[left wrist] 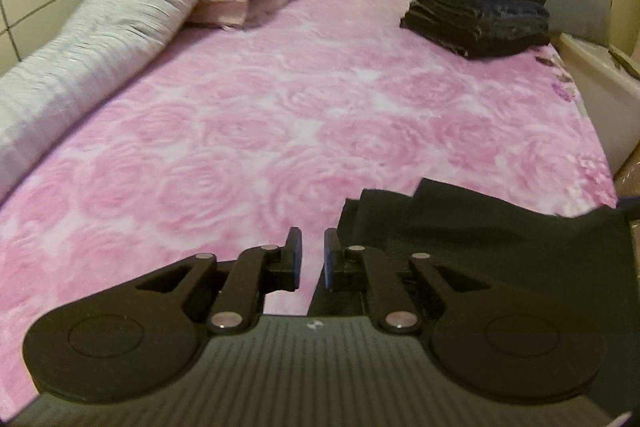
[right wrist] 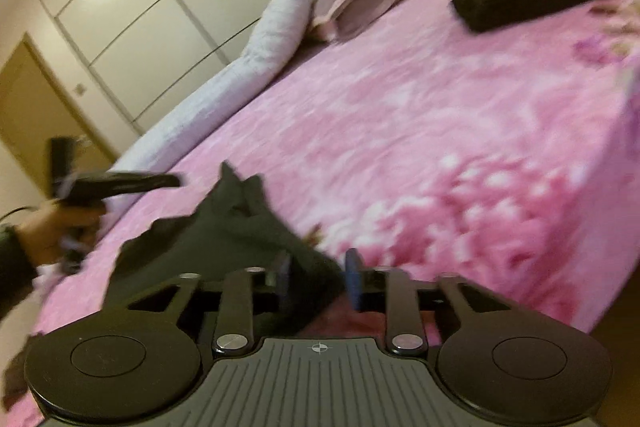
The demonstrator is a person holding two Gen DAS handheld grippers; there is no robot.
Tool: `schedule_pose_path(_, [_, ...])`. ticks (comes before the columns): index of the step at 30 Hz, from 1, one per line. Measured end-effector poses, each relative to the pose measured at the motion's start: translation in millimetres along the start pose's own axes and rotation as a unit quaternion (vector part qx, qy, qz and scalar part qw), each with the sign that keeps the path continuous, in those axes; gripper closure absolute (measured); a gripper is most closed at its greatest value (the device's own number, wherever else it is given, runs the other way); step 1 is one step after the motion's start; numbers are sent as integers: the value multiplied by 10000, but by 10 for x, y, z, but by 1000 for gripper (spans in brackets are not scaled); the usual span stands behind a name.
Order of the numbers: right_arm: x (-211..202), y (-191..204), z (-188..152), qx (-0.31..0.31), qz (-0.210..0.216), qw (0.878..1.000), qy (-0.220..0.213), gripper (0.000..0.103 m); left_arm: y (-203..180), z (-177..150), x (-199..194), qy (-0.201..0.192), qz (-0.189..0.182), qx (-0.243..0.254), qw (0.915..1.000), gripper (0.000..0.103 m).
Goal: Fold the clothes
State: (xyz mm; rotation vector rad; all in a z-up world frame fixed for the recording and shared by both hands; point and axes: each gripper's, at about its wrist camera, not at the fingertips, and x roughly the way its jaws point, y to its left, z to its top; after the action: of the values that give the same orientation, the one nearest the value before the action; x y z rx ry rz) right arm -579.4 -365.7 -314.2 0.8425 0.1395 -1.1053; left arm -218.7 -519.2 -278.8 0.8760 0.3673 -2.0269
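While the left gripper (left wrist: 312, 255) hovers low over the pink bedspread (left wrist: 260, 115), its fingers stand a narrow gap apart with only bedspread showing between them. A dark garment (left wrist: 480, 227) lies crumpled at the near edge of the bed, just right of that gripper and reaching under its right finger; whether it touches the pad is hard to say. From the right wrist view, the right gripper (right wrist: 320, 279) has its fingers well apart, with the garment (right wrist: 224, 239) bunched between them, apparently loose rather than pinched, though blur makes this uncertain. A hand (right wrist: 60, 231) holds the left gripper off to the side. Folded dark clothes (left wrist: 476, 15) sit stacked at the far right corner, with a grey quilt (left wrist: 100, 35) along the left edge.
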Motion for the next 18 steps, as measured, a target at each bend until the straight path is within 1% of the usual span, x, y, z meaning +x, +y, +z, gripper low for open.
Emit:
schedule_pose_path(2, [-125,41,8,7,-69,9998,-164,71,-49,-57,-251,-74,16,-16,10000,95])
schedule_pose_path(3, [-177,67,6,24,-40,9997,-219,71,-142,-131,-376,-94,-65,15,9999,95])
schedule_pose_path(4, [-219,100,2,18,17,9997,-246,70,-236,-203,-459,-104,-189,24,9998,95])
schedule_pose_path(7, [-218,215,-49,-54,376,9991,-163,70,-564,-400,-532,-57,-595,140,9981,93])
schedule_pose_path(8, [-178,254,-67,-62,487,9987,-96,70,-677,-462,-494,3,-730,203,9971,91])
schedule_pose_path(10, [-48,335,-100,-87,701,9975,84,70,-847,-548,-358,163,-835,388,9956,89])
schedule_pose_path(12, [144,407,-111,-232,844,9958,281,70,-951,-596,-175,348,-725,620,9948,89])
schedule_pose_path(13, [239,402,-110,-265,841,9955,349,70,-958,-605,-104,359,-697,693,9945,89])
schedule_pose_path(15, [428,355,-102,-290,772,9955,457,70,-882,-535,34,346,-683,602,9952,88])
schedule_pose_path(16, [522,306,-80,-264,732,9957,508,70,-833,-521,64,362,-668,568,9955,85])
schedule_pose_path(17, [588,243,-46,-215,748,9957,512,71,-779,-470,122,369,-633,562,9957,80])
schedule_pose_path(18, [620,199,-11,-182,760,9958,483,71,-733,-425,166,361,-569,541,9963,80])
